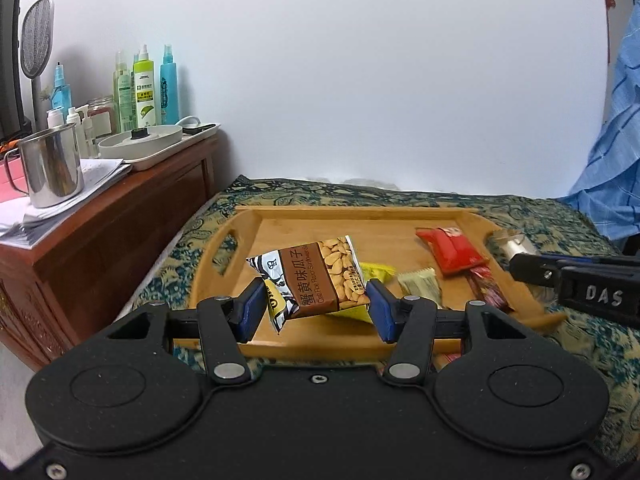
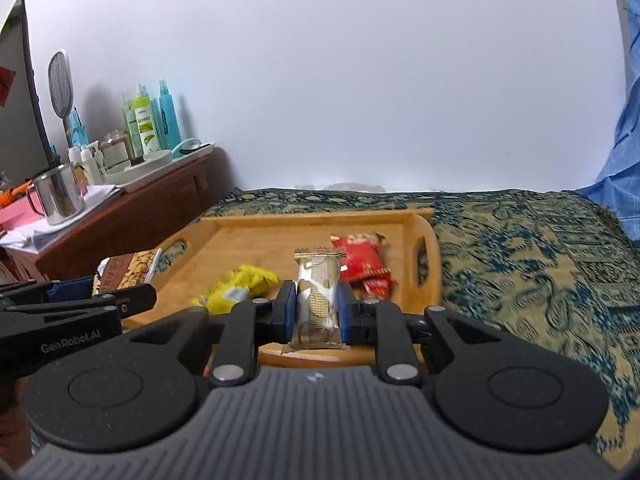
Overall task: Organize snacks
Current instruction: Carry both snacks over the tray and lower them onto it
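My left gripper point(image 1: 316, 306) is shut on a brown sunflower-seed packet point(image 1: 316, 276), held tilted above the near part of the wooden tray point(image 1: 360, 216). My right gripper point(image 2: 317, 312) is shut on a white-and-gold wrapped bar point(image 2: 318, 296), which stands upright between the blue pads over the tray's point(image 2: 256, 236) near edge. On the tray lie a red packet point(image 1: 452, 250), a yellow packet point(image 2: 240, 286), a pale green wrapper point(image 1: 420, 286) and a dark red stick point(image 1: 490, 288). The right gripper point(image 1: 520, 258) shows at the left wrist view's right edge, the left gripper point(image 2: 120, 280) at the right wrist view's left.
The tray rests on a teal-and-gold patterned cloth point(image 2: 540, 272). A wooden cabinet point(image 1: 120, 220) at the left carries a steel mug point(image 1: 50, 164), papers, spray bottles point(image 1: 144, 88) and a white dish. Blue fabric point(image 1: 616, 140) hangs at the right. A white wall stands behind.
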